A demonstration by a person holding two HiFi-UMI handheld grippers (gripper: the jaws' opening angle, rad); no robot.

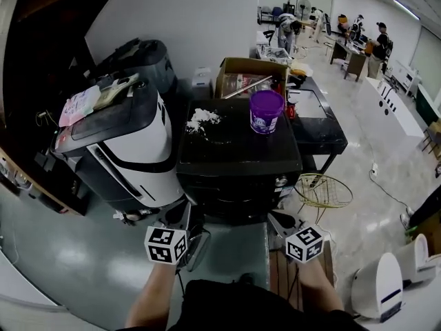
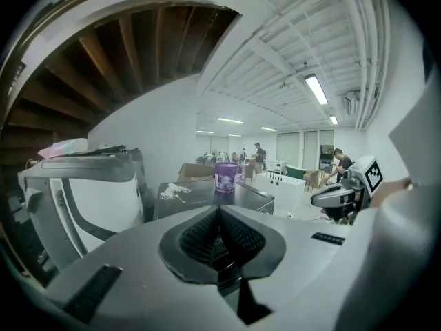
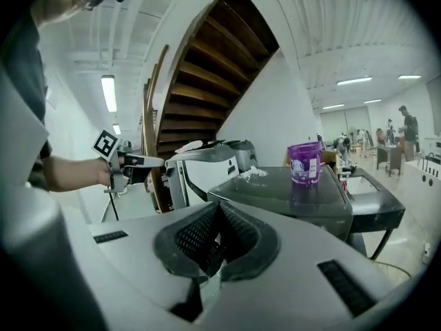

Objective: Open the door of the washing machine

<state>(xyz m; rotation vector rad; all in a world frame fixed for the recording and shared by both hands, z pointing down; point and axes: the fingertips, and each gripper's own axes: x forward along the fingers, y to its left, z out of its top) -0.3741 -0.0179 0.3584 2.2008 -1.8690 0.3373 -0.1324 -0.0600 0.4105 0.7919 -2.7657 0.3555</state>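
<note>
Facing the washing machine [image 1: 231, 156] at twelve o'clock, left tool [image 1: 183, 218] and right tool [image 1: 278, 219] were held closed, empty, clear of it.

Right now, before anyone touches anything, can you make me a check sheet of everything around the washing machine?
Surface: the washing machine's black top has spilt white powder and an upright purple tub on it.
Job's things: washing machine, dark front towards the person; no open door seen.
Clutter: cardboard box behind it; pink packet on the white appliance beside it; gold wire basket on the floor.
Grippers: left gripper and right gripper both have jaws shut, nothing between them, short of the machine.
Cables: white cable on the floor.
Surroundings: people at desks; wooden staircase overhead.
</note>
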